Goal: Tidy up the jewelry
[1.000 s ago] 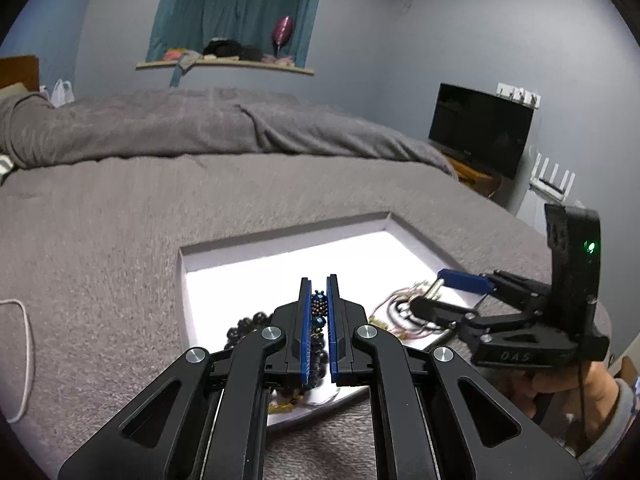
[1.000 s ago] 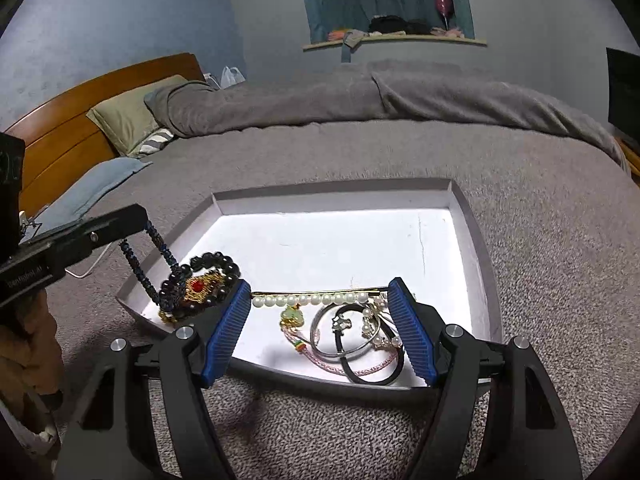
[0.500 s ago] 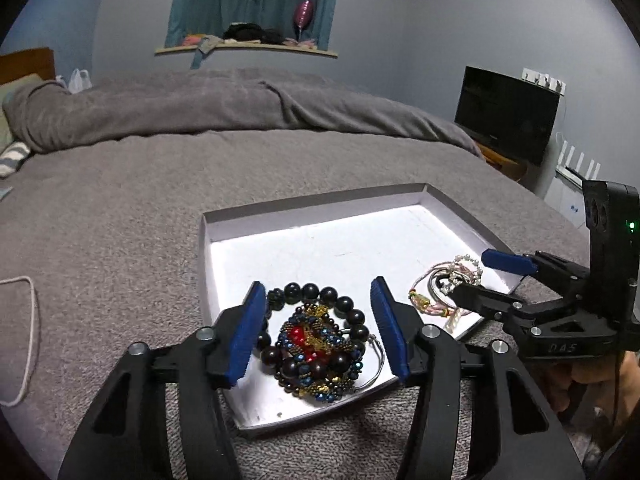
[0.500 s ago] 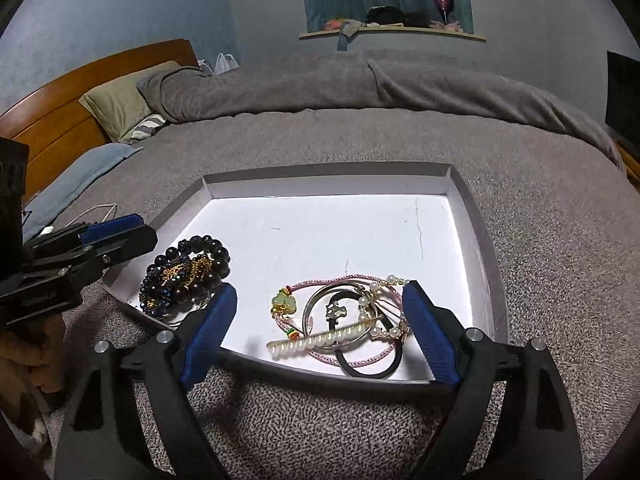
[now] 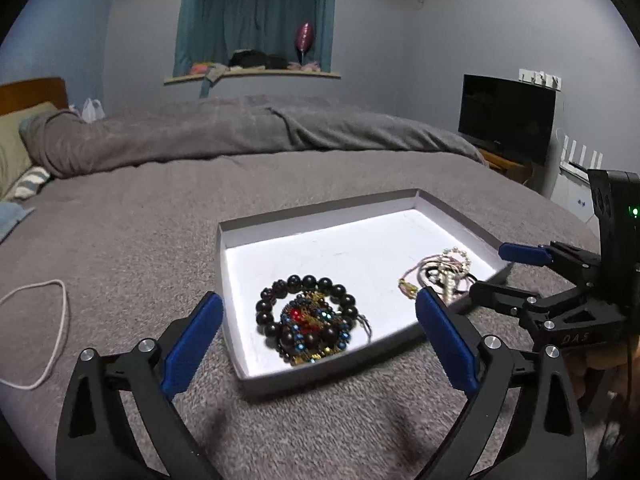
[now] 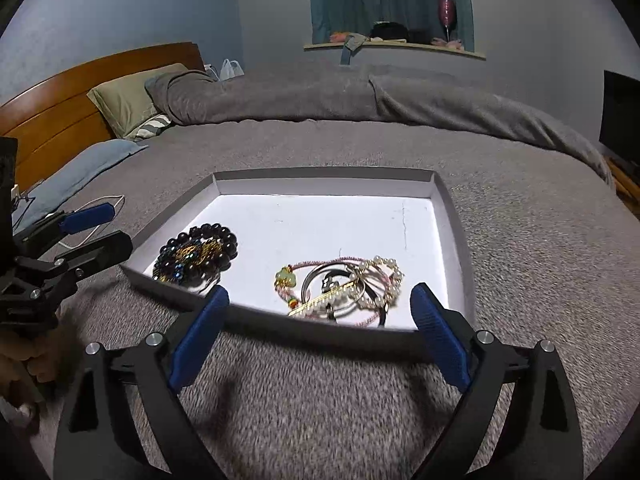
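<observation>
Looks mostly done to me: dark bead bracelets (image 5: pixel 308 312) piled near-left in the tray (image 5: pixel 320 210), pearl-and-bangle tangle (image 6: pixel 352 284) near-right, left tool (image 5: pixel 318 334) and right tool (image 6: pixel 320 330) both spread apart, holding nothing.

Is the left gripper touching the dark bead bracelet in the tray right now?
Apart. The left wrist view shows the left gripper open and outside the tray, whose near wall separates it from the dark bead bracelet.
</observation>
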